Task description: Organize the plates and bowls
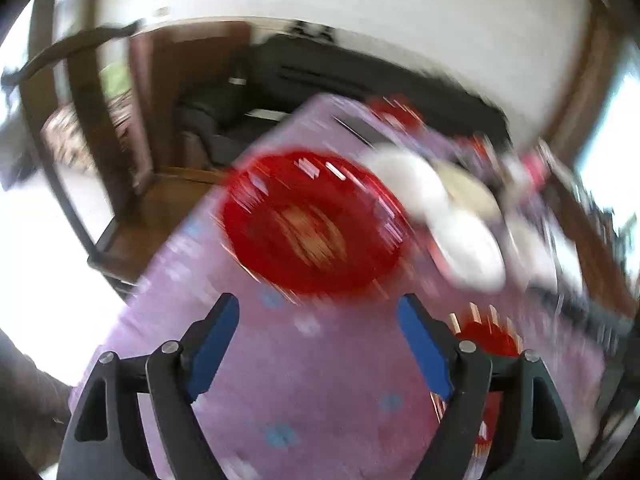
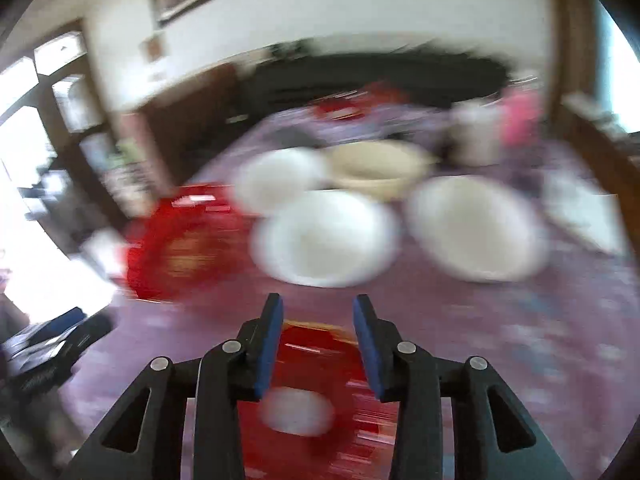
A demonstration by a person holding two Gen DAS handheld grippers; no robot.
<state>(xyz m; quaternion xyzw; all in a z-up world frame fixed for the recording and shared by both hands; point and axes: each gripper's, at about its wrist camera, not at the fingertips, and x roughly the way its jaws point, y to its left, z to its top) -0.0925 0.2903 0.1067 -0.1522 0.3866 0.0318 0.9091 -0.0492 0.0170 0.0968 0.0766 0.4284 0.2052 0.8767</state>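
Observation:
Both views are motion-blurred. In the left wrist view a large red plate (image 1: 316, 220) lies on the purple tablecloth (image 1: 300, 380), with white bowls (image 1: 468, 248) to its right. My left gripper (image 1: 318, 312) is open and empty, just short of the red plate. A smaller red dish (image 1: 490, 340) sits behind its right finger. In the right wrist view my right gripper (image 2: 318, 312) is open and empty above a red dish (image 2: 316, 368). Ahead lie white plates (image 2: 324, 240), (image 2: 476, 228), a cream bowl (image 2: 376, 168) and the red plate (image 2: 180, 244).
A white jug (image 2: 476, 132) and a pink object (image 2: 520, 116) stand at the back right. More red dishes (image 2: 344, 108) sit at the far end. The table's left edge (image 1: 168, 248) drops to the wooden floor. The other gripper (image 2: 52, 352) shows at far left.

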